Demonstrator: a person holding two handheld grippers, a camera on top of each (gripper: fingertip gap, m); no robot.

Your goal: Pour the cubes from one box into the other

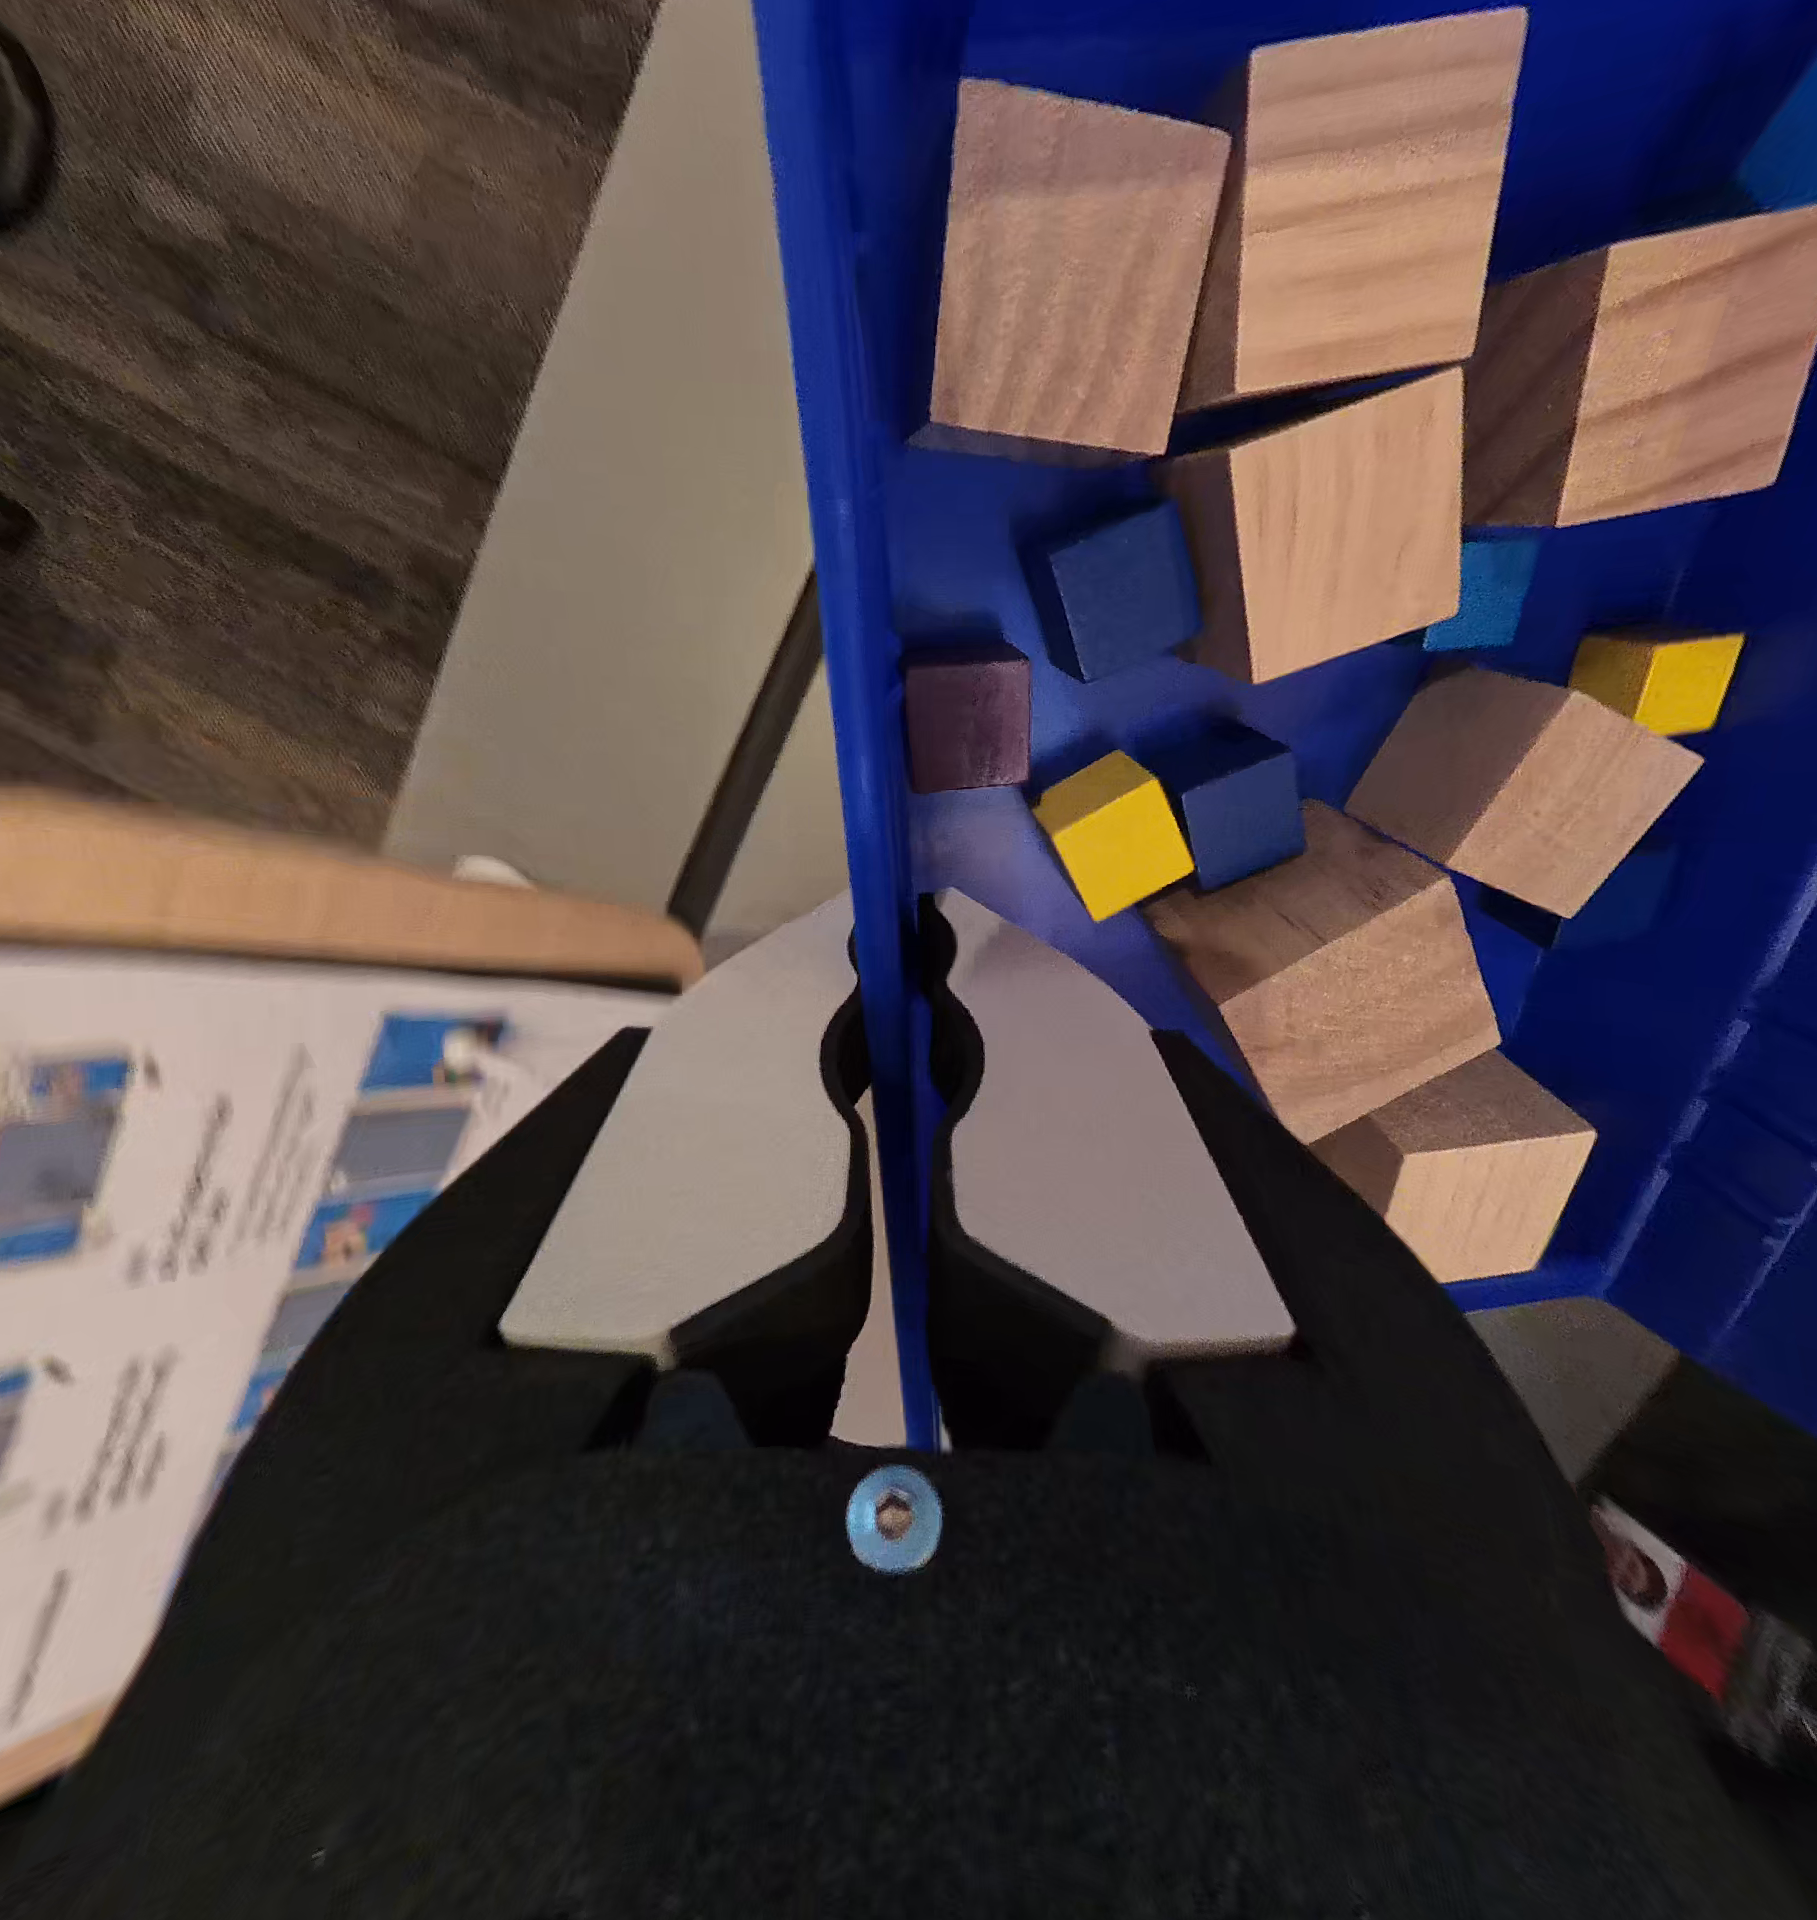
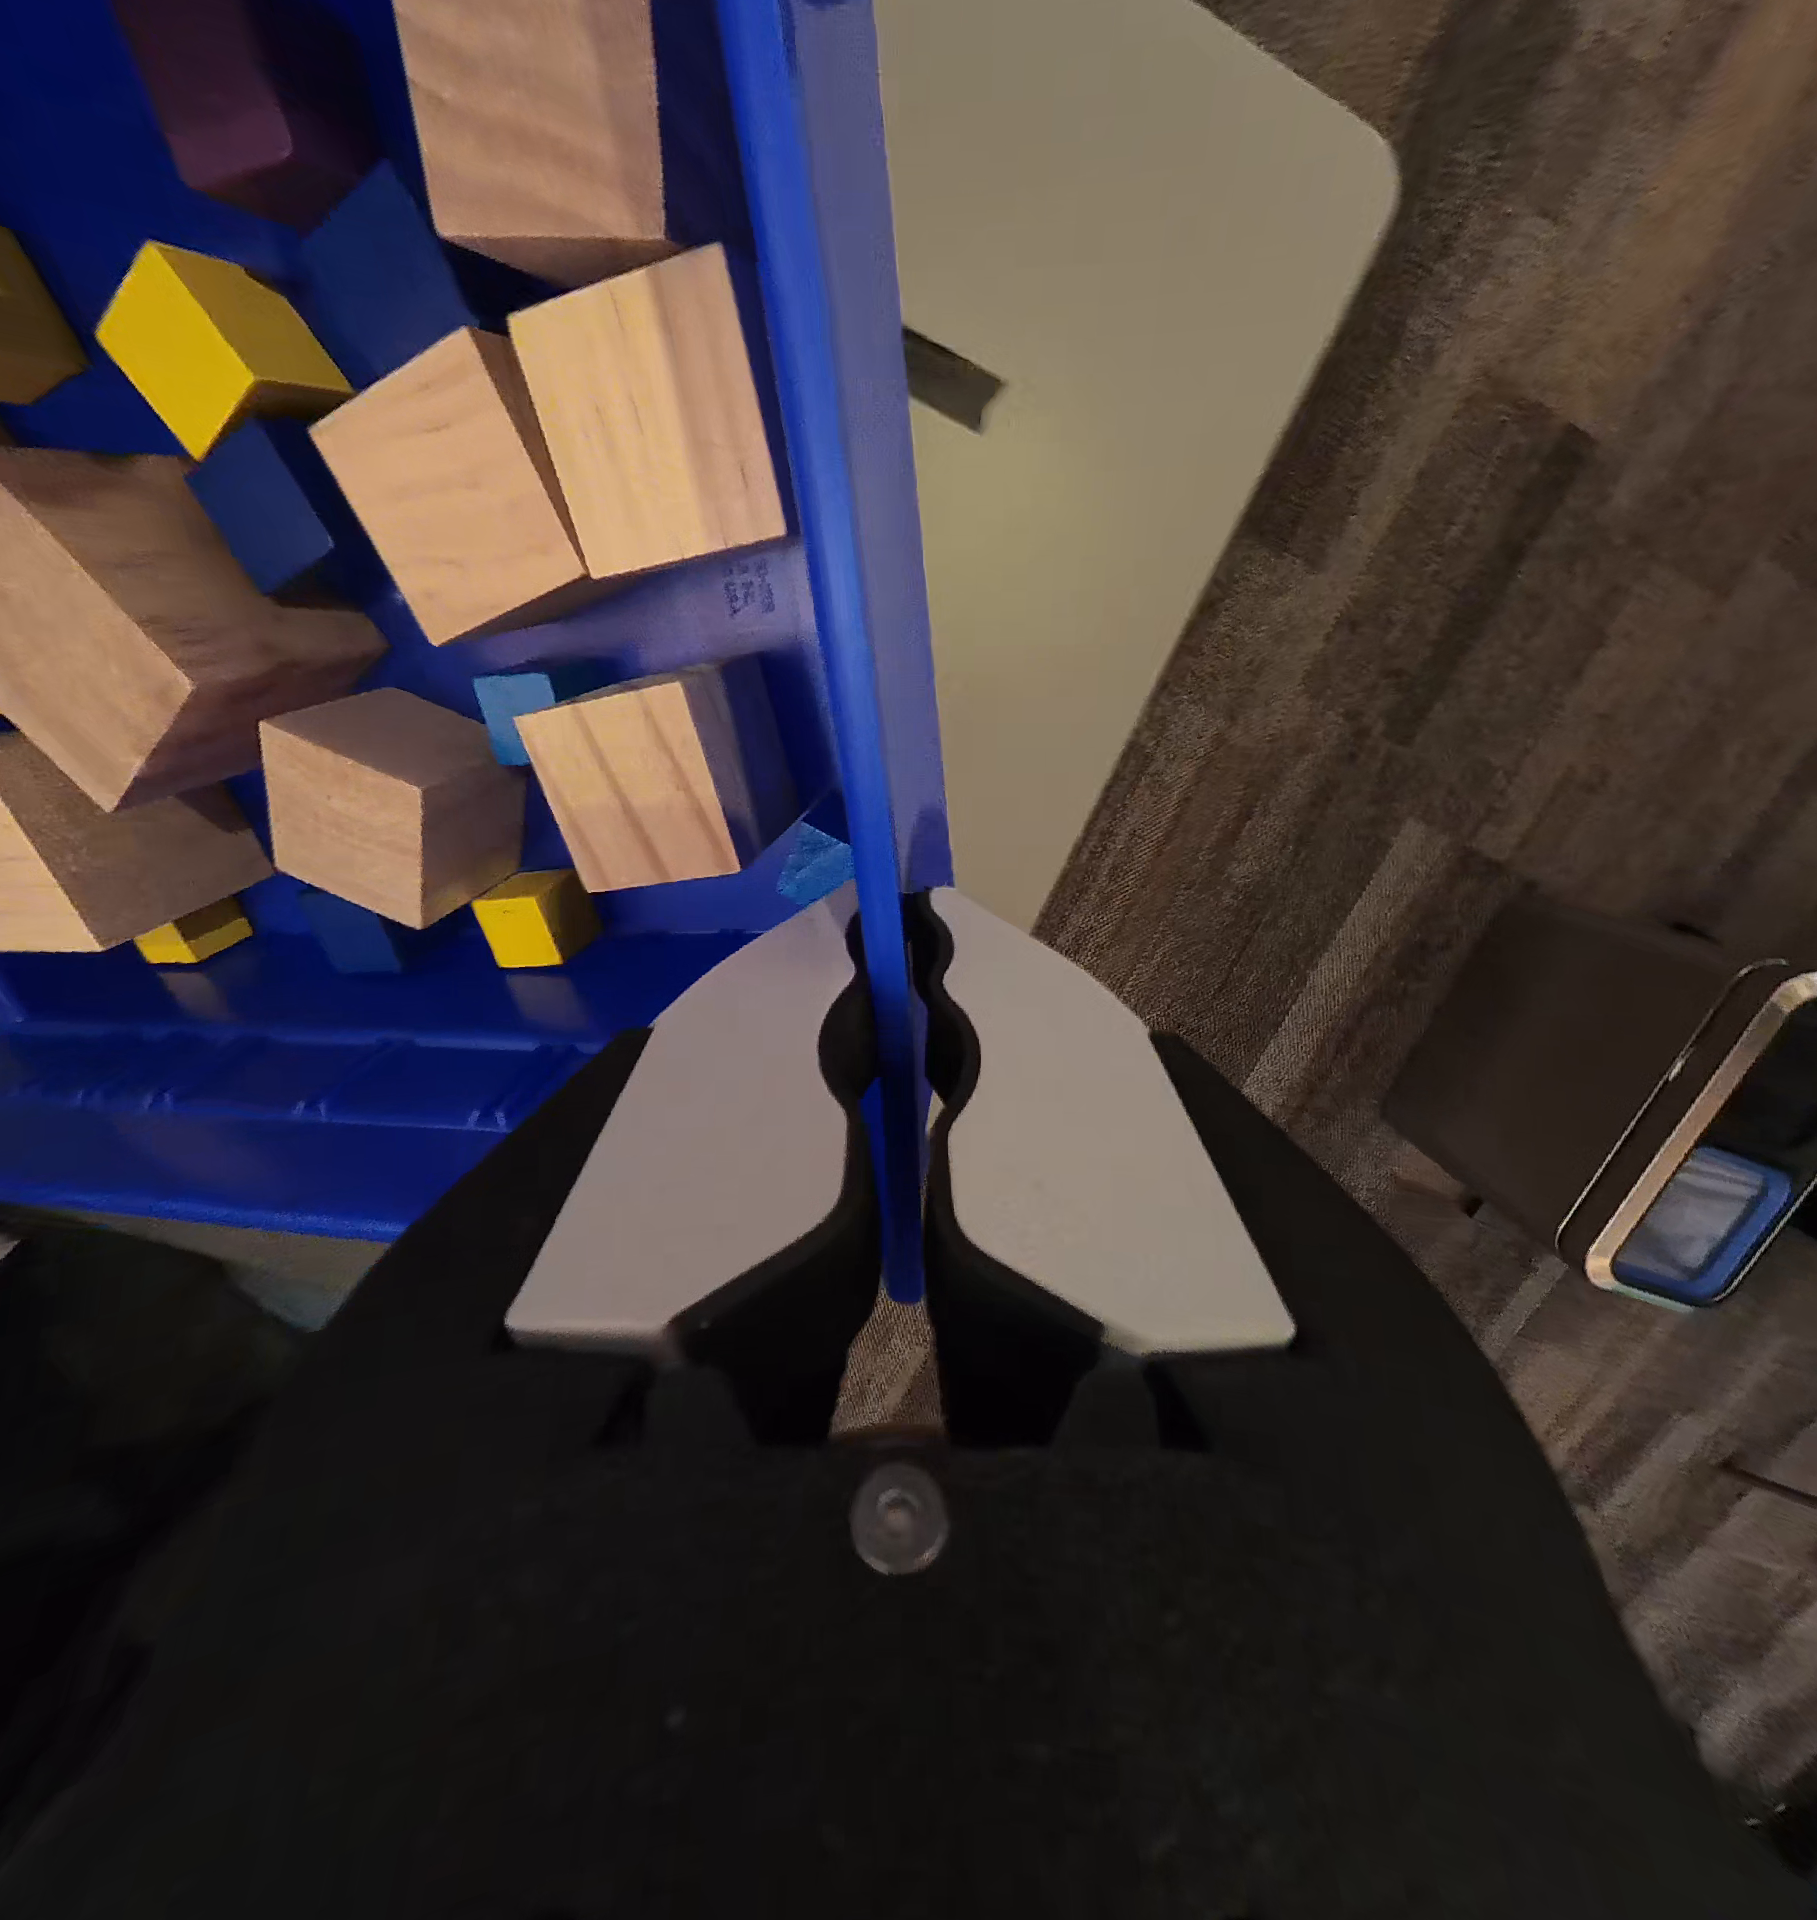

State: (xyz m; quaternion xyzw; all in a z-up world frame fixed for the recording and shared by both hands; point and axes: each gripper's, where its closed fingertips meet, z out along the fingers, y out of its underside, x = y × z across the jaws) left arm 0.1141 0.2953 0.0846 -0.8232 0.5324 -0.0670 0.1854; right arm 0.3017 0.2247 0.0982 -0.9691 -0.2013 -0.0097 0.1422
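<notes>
Carpet [image 2: 1506, 727] lies below; your left gripper [image 1: 899, 1039] and right gripper [image 2: 899, 1039] each clench opposite walls of the box [image 1: 842, 520], cubes [image 1: 1340, 520] inside.

The left gripper [image 1: 902, 997] is clamped on a thin blue wall [image 1: 831, 520], one black finger [image 1: 844, 1070] on each face. The right gripper [image 2: 899, 997] pinches a blue wall [image 2: 831, 468] likewise, its fingers [image 2: 954, 1060] pressed against both faces.
</notes>
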